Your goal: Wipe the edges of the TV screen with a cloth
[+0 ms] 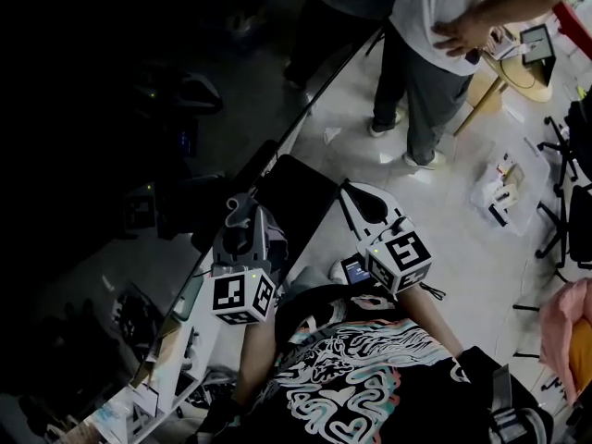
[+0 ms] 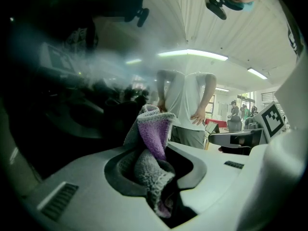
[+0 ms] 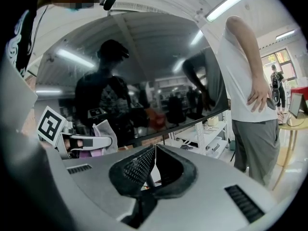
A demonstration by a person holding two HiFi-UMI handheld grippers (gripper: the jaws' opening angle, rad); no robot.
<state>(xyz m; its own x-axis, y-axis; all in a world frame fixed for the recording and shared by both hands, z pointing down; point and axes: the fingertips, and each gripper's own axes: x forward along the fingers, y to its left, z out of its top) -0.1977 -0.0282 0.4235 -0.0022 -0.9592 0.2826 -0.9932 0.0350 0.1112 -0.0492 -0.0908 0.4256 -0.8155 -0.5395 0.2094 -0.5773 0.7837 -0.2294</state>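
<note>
Closest to my lens, the left tongs (image 2: 156,150) are clamped on a bunched cloth (image 2: 153,131), grey and purple, with a free fold sticking out past the tips. The TV screen (image 3: 159,76) is the big thing here: a dark glossy panel filling the left of the scene, its lower edge (image 3: 192,125) running away to the far right. I judge it stiff but fragile, so it wants light pressure only. The right tongs (image 3: 154,162) sit just right of the left ones, pads pressed together on nothing. The cloth looks soft, light and limp, and fuzzy enough not to slip; a hold on its bunched middle suits it. It hangs near the screen's edge, though the head view is too dim to tell whether it touches.
</note>
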